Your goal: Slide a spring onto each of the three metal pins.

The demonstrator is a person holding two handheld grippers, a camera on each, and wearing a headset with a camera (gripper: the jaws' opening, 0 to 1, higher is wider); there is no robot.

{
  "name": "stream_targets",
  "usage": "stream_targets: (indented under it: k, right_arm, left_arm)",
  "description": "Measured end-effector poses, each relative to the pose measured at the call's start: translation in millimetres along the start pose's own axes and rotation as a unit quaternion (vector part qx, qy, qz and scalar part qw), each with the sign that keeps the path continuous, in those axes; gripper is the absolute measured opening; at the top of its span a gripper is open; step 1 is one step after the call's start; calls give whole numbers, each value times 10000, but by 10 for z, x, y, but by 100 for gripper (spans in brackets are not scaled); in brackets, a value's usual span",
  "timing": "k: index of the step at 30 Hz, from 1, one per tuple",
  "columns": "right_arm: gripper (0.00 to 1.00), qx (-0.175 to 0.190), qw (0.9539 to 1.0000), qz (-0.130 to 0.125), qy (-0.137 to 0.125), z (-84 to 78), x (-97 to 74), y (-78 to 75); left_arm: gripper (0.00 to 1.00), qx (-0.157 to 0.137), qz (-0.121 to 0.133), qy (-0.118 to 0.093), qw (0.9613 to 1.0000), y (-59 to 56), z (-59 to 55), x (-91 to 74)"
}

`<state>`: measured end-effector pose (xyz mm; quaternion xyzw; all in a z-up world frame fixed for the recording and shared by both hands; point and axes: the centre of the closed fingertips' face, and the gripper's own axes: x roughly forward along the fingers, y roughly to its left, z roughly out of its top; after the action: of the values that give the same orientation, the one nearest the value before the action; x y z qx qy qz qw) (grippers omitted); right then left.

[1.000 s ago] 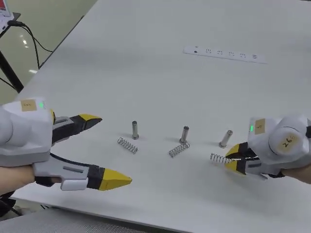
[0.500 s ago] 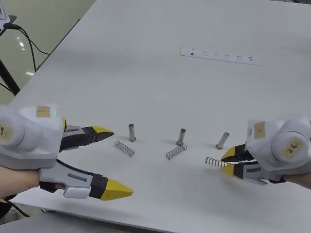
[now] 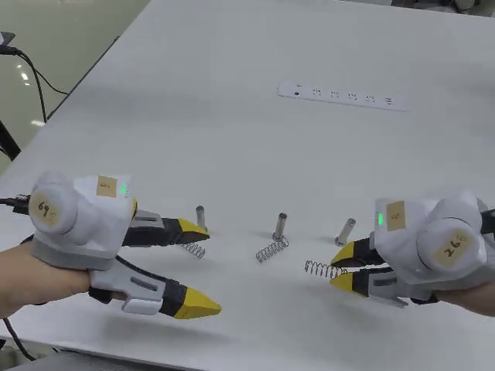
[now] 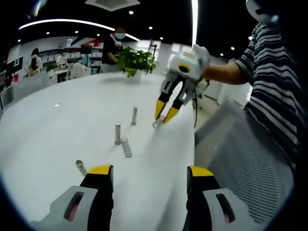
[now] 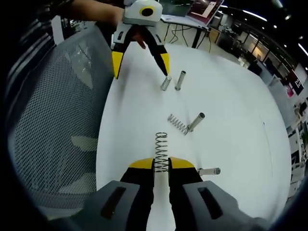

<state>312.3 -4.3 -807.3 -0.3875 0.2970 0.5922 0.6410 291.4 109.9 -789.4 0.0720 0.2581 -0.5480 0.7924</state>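
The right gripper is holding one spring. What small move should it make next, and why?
Probably it should lift the spring and bring its free end above the nearest pin. The right gripper is shut on one end of that spring, the rest juts out freely, and this pin stands bare just beside it, with no spring on it yet.

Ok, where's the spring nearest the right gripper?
In the head view the spring is low on the right, one end pinched in the right gripper, with the rest pointing left, just on the near side of the rightmost pin.
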Motion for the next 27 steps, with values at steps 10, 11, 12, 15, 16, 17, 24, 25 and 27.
stream_targets:
  k: [10,11,12,15,16,17,24,25,27]
  right_arm:
    - [8,-107,9999,80,-88,185,55,59]
    - [8,-118,9999,82,-92,198,60,61]
    - [8,-131,9998,88,-95,207,64,65]
    - [8,-144,9998,99,-124,238,75,71]
    - [8,-151,9997,105,-131,247,79,76]
    - [8,-149,9998,103,-131,251,83,78]
    - [8,-201,9996,147,-158,290,99,126]
    - [8,-188,9995,143,-185,304,98,122]
    - [8,-192,9995,154,-203,317,92,122]
  left_arm:
    - [44,22,-341,-280,9990,-91,197,335]
    - [43,44,-349,-281,9990,-97,205,356]
    - [42,69,-354,-290,9989,-100,220,381]
    - [38,117,-372,-352,9986,-114,273,425]
    - [37,130,-387,-389,9984,-122,297,448]
    - [36,137,-403,-403,9983,-129,308,466]
    - [31,156,-506,-453,9976,-154,333,569]
    - [30,159,-515,-460,9975,-153,337,581]
    - [29,155,-515,-485,9974,-147,349,596]
